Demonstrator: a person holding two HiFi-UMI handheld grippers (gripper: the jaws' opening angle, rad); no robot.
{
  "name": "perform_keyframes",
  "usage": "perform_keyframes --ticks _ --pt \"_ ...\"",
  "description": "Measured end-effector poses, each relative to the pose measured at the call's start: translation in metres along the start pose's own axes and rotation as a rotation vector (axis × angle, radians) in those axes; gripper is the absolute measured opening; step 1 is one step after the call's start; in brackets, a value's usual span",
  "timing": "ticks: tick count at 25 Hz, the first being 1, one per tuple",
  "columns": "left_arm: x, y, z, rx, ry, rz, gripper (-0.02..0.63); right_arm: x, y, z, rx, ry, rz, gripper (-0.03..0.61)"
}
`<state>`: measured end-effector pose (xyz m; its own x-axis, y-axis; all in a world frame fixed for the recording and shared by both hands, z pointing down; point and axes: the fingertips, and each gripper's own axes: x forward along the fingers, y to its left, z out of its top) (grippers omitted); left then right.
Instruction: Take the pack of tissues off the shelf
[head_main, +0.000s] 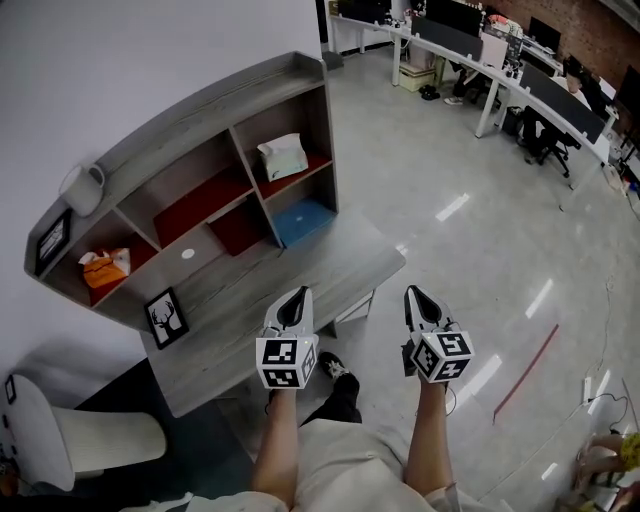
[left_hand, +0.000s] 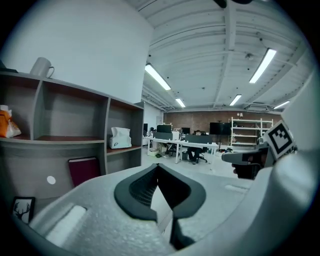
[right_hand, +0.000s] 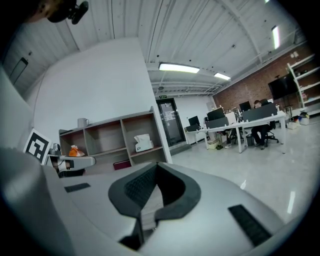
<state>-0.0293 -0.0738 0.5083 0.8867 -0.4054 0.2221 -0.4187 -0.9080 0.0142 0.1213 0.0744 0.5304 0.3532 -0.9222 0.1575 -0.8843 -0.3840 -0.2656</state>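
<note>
Nearest: the person's forearms, one tool in each hand. Left gripper (head_main: 294, 297) has its jaws pressed together with nothing between them. Right gripper (head_main: 417, 296) is likewise closed and empty. Both hang over the front edge of the grey desk (head_main: 345, 262), touching nothing and well apart from the shelf.

On the desk at left, a small framed deer picture (head_main: 166, 317) leans upright. Behind it stands the shelf unit (head_main: 200, 112).

The pack of tissues (head_main: 283, 156) sits in the upper right compartment, one white sheet sticking up. A blue item (head_main: 303, 220) lies below it.

An orange packet (head_main: 105, 267) lies in the far left compartment. A white mug (head_main: 85, 188) is on top.

Beyond: office desks (head_main: 470, 50).
</note>
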Motion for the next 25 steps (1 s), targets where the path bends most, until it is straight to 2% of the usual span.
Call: perform_keyframes --ticks 6,15,19,25 --pt "0.06 0.021 0.022 0.0 -0.009 0.006 0.009 0.066 -0.008 0.011 -0.008 0.043 0.025 0.015" --pt "0.139 0.07 0.05 -0.059 -0.01 0.01 0.009 0.172 0.001 0.051 -0.115 0.081 0.11 0.015" --pt "0.158 0.09 0.049 -0.083 -0.016 0.032 0.009 0.215 0.016 0.048 -0.135 0.09 0.145 0.015" --pt "0.176 0.107 0.049 -0.047 -0.007 0.039 0.009 0.277 0.045 0.04 -0.14 0.11 0.218 0.015"
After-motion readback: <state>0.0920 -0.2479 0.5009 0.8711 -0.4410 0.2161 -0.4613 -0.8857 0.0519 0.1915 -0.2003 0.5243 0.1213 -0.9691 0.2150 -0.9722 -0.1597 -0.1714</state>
